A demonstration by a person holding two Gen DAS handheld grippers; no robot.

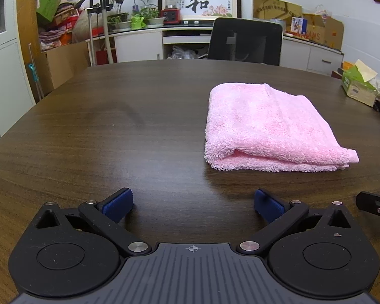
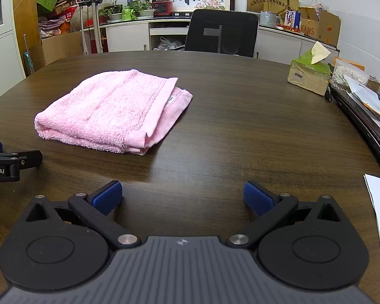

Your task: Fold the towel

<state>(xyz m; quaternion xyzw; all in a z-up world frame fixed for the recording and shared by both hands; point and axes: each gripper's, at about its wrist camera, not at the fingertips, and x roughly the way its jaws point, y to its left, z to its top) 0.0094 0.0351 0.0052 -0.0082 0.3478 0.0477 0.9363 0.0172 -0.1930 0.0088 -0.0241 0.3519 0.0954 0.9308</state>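
The pink towel (image 1: 271, 129) is lying folded on the counter (image 1: 114, 126), looking done. The left claw (image 1: 193, 206) and right claw (image 2: 183, 198) are both hanging wide apart, holding nothing, near it; maybe only a tidy-up pat is needed.

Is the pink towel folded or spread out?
Folded. The pink towel lies as a compact stack on the table, with layered edges at its near corner.

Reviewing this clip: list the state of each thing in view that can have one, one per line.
Pink towel: folded into layers, lying flat on the table, untouched.
Left gripper: open, empty, short of the towel.
Right gripper: open, empty, short of the towel.
Tissue box: open, one tissue sticking up.
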